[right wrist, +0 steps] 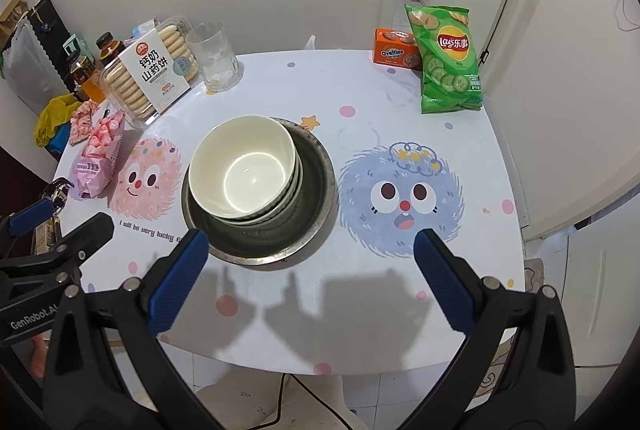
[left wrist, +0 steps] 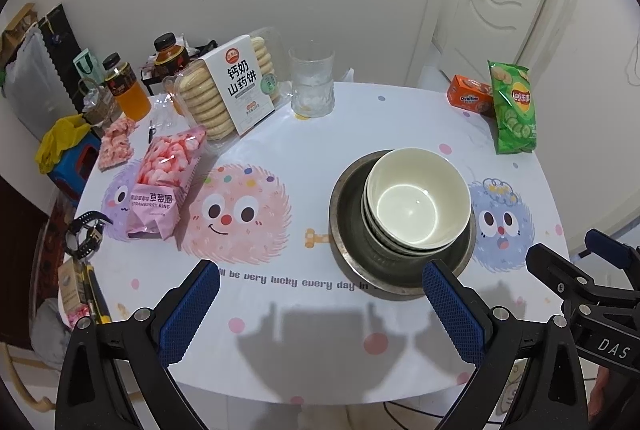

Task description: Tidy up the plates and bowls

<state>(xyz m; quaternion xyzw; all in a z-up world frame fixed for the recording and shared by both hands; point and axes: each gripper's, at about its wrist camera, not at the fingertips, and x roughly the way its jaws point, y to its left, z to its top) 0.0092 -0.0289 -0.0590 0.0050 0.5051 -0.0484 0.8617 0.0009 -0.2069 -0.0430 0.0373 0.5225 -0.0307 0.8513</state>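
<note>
A stack of white bowls (left wrist: 416, 201) sits inside a metal plate (left wrist: 352, 250) on the table (left wrist: 304, 342). The same stack (right wrist: 244, 165) and metal plate (right wrist: 316, 189) show in the right wrist view. My left gripper (left wrist: 320, 294) is open and empty, above the table's near edge, with its right finger close to the plate's front rim. My right gripper (right wrist: 312, 258) is open and empty, just in front of the plate, its left finger near the rim. The right gripper also shows in the left wrist view (left wrist: 576, 262).
On the table stand a glass (left wrist: 312, 83), a biscuit box (left wrist: 236, 89), a pink snack bag (left wrist: 164, 185), a green chip bag (left wrist: 514, 107) and an orange Ovaltine box (left wrist: 468, 95). Juice bottles (left wrist: 126, 87) stand at the far left. A watch (left wrist: 84, 234) lies at the left edge.
</note>
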